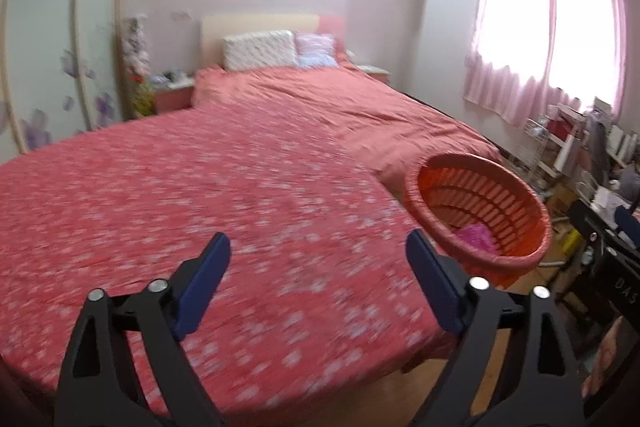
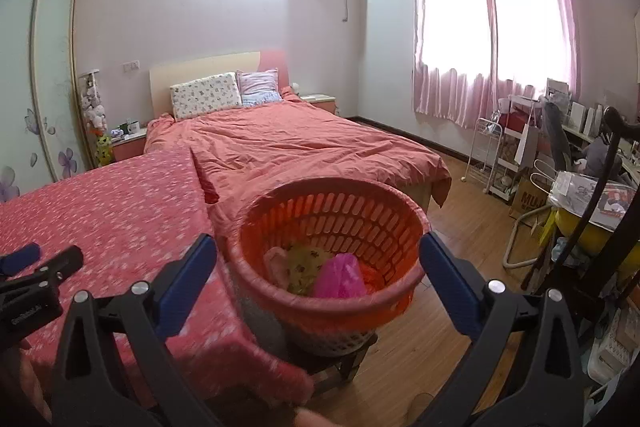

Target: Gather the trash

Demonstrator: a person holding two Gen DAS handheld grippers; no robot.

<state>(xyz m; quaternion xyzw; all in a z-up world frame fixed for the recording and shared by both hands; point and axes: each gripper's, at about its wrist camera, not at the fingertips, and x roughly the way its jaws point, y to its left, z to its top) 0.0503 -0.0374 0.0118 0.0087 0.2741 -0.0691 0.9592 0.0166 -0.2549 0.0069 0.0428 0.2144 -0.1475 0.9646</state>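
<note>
Beside the orange basket [image 2: 332, 255] | left gripper [image 1: 318, 251], right gripper [image 2: 318, 253]: fingers apart, empty | pink bag [image 2: 340, 277] inside, likely collected trash

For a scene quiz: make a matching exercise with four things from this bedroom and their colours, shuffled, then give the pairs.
Things:
1. basket
2. plastic bag in the basket
3. curtains
4. pads of the right gripper

Colours:
A. blue
B. bright magenta
C. orange
D. pale pink

Pairs: 1-C, 2-B, 3-D, 4-A
</note>
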